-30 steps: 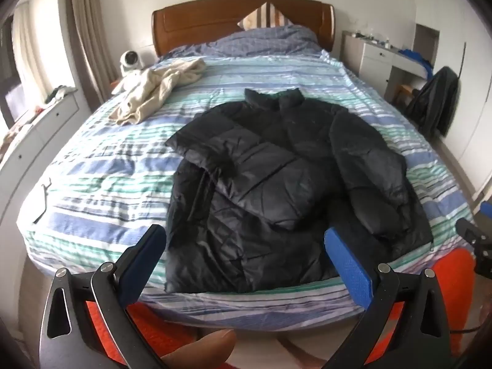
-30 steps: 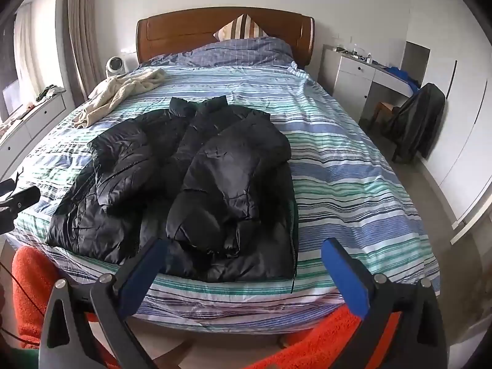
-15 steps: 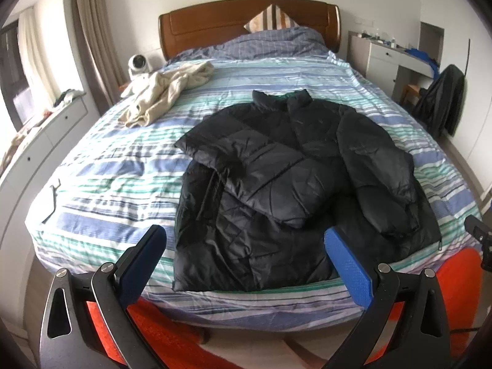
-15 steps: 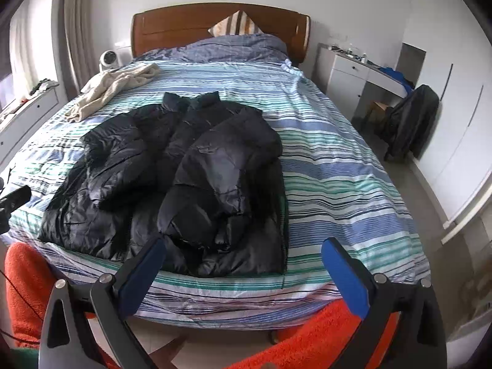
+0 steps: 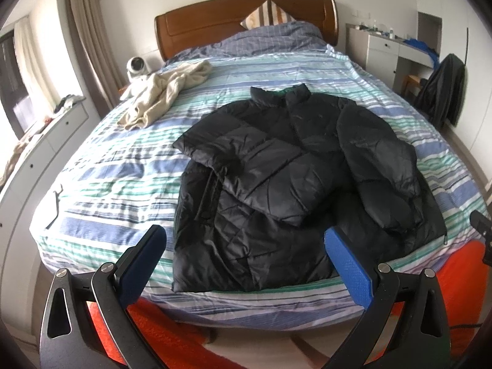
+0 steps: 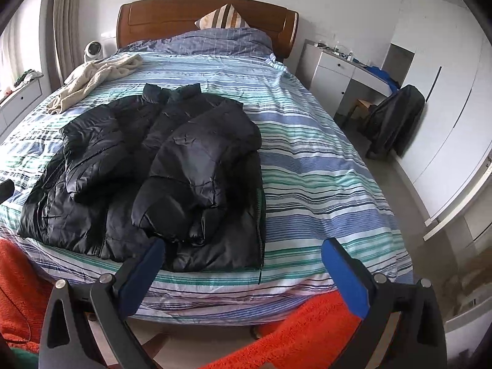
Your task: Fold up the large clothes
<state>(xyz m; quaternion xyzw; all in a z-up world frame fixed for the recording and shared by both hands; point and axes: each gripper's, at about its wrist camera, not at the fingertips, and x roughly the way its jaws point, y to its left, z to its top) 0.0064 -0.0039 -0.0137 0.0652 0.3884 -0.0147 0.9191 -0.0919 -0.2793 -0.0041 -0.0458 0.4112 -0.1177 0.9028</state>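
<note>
A black puffer jacket [image 5: 286, 178] lies flat on the striped bed [image 5: 123, 166], collar toward the headboard, both sleeves folded in across its front. It also shows in the right wrist view [image 6: 160, 172], left of centre. My left gripper [image 5: 246, 246] is open and empty, held off the foot of the bed just short of the jacket's hem. My right gripper [image 6: 243, 264] is open and empty, near the jacket's right hem corner at the bed's foot edge. The tip of the right gripper [image 5: 482, 227] shows at the right edge of the left wrist view.
A cream garment [image 5: 166, 92] lies crumpled at the bed's far left. A wooden headboard [image 5: 215, 15] and pillows stand behind. A white desk [image 6: 347, 70] and a chair with a dark coat [image 6: 396, 117] stand on the right. An orange rug [image 6: 307, 332] lies below.
Both grippers have moved up and a little nearer the bed, so the jacket sits lower and larger in view. Both stay open. The jacket has not moved.
</note>
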